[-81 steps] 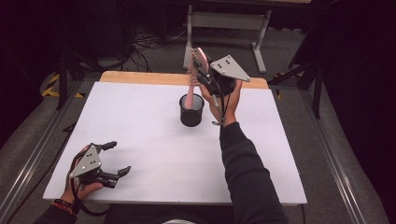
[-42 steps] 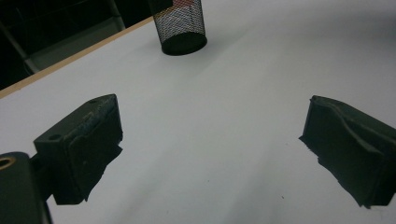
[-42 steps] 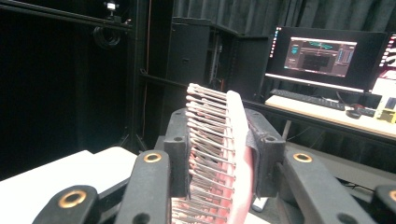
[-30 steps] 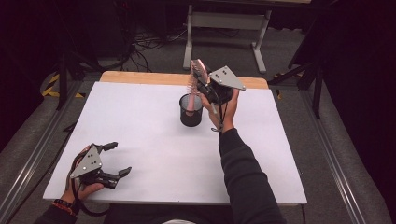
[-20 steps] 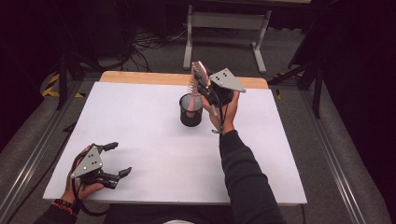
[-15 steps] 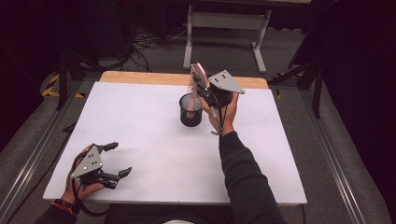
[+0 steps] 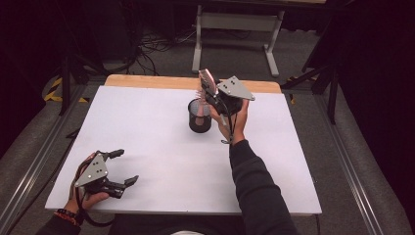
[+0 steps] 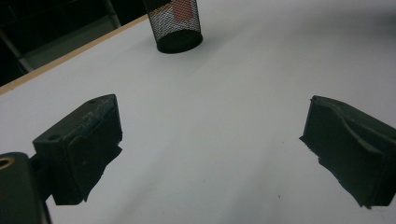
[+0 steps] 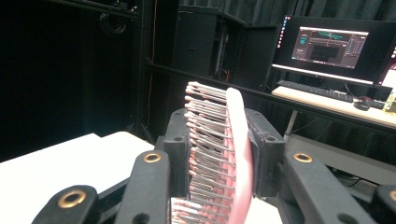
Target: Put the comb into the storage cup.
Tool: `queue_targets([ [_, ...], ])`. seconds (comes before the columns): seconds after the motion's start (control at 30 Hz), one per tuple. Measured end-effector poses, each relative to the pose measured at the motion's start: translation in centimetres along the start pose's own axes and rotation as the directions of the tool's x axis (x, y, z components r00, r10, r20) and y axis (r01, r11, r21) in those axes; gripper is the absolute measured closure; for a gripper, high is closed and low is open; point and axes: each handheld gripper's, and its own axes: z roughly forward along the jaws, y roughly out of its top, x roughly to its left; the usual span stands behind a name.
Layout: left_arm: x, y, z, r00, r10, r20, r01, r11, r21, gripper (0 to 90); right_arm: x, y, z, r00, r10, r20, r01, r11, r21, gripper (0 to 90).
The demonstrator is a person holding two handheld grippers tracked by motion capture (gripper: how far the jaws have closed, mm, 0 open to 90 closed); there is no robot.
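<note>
A recording lab or studio is being shown here. A white table [image 7: 161, 142] is being surrounded by black curtains [image 9: 51, 70], and cables [image 7: 151, 44] are lying on the grey floor [image 7: 313, 54]. A monitor [image 9: 329, 44] and a keyboard [image 9: 310, 89] are being kept on a desk [image 9: 341, 105] behind.
</note>
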Motion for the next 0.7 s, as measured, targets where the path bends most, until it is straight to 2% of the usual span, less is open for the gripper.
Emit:
queue_targets([
  [0.7,0.05,-0.04,0.04,0.9999,-0.001,0.010,0.001,1.0000,-0.001,5.4,-0.13,-0.64,0.02,0.9996,0.027,-0.003,-0.027,0.9996,0.010,65.5],
])
